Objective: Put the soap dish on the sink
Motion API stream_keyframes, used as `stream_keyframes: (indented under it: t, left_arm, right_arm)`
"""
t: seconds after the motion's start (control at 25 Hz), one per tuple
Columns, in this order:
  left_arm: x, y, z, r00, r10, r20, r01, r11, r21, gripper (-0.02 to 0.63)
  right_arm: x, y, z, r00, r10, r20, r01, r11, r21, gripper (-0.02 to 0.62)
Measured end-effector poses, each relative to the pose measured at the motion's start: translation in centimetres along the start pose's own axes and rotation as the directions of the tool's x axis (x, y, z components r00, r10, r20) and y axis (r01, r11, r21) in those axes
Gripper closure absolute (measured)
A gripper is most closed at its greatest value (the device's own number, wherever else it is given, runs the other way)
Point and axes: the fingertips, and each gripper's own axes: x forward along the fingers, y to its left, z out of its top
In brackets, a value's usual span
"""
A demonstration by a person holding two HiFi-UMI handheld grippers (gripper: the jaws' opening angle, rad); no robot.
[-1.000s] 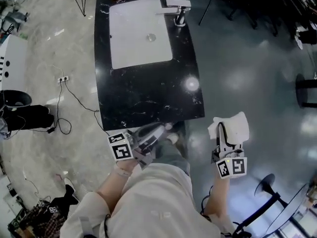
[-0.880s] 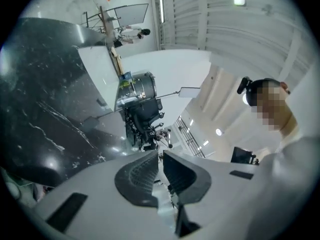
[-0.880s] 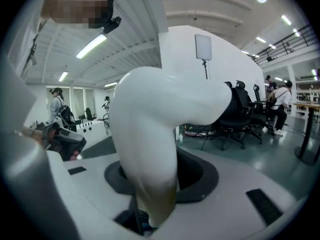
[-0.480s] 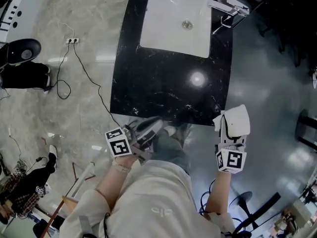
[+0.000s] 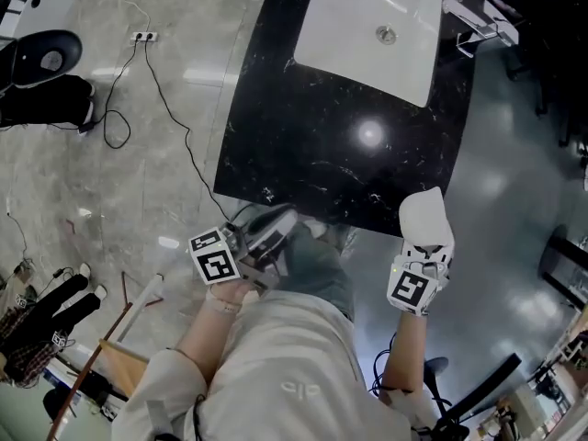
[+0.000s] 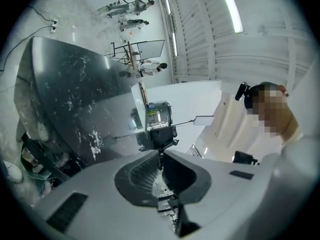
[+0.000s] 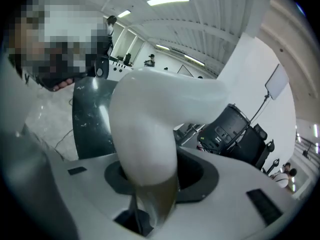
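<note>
Right gripper (image 5: 424, 249) clenched on white soap dish (image 5: 424, 217); in right gripper view, dish (image 7: 150, 119) fills gap between jaws. Dish is by near right corner of black counter (image 5: 303, 145), well apart from sink (image 5: 367, 35) at far end. Faucet (image 5: 478, 21) beside sink. Left gripper (image 5: 280, 226) near counter's near edge, close to person's body; jaws (image 6: 160, 161) pressed together, nothing between.

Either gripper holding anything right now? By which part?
The right gripper is shut on the white soap dish, with its fingers pinching the dish's near edge. The left gripper is shut and holds nothing.
</note>
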Motion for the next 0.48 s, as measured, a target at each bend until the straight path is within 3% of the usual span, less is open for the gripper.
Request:
stream_keyframes:
  t: [0.12,0.48]
  left_arm:
    - [-0.8,0.7,0.5,1.0,0.004,0.02,-0.004,1.0,-0.001,0.595]
    - [-2.1,2.2,-0.1,1.0,0.017,0.014,-0.017,1.0,-0.024,0.595]
  right_arm:
    - [0.6,1.3,0.1,0.999,-0.016,-0.031,0.013,0.995,-0.098,0.434]
    - [1.6,2.3,0.5,0.986,-0.148,-0.072,0.124,0.957,-0.26,0.434]
